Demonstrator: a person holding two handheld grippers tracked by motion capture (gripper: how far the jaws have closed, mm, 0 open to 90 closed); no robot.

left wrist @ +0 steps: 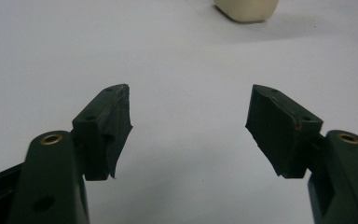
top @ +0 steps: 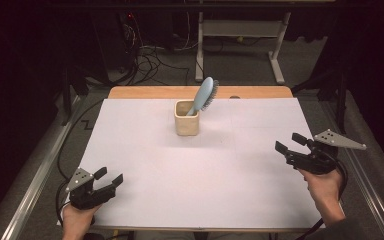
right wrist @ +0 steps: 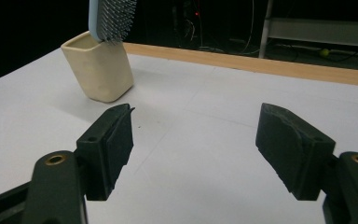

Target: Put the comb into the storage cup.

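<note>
The hairbrush stood handle-down in the cream cup, just above the centre of the high view, on the white table cover. Its long axis ran from the cup's mouth up toward the upper right of the frame, tilted off upright, with the head leaning out past the cup's right rim and the bristles facing right. In the right gripper view the bristled head hung over the cup at the upper left of the frame.

The left gripper sat at the lower left of the high view and the right gripper at the right edge – both well apart from the cup, both with jaws spread wide and nothing between them. The left gripper view confirmed the wide gap over bare cover, with the cup's base at the top edge.

The risk, as I judged it, lay in that lean. The cup looked light and the brush top-heavy, so a pull along the table instead of along the handle's axis could tip the cup over. A grip on the bristles – rather than the smooth back or neck – might slip, and a jaw brushing the rim on approach could push the cup away.
</note>
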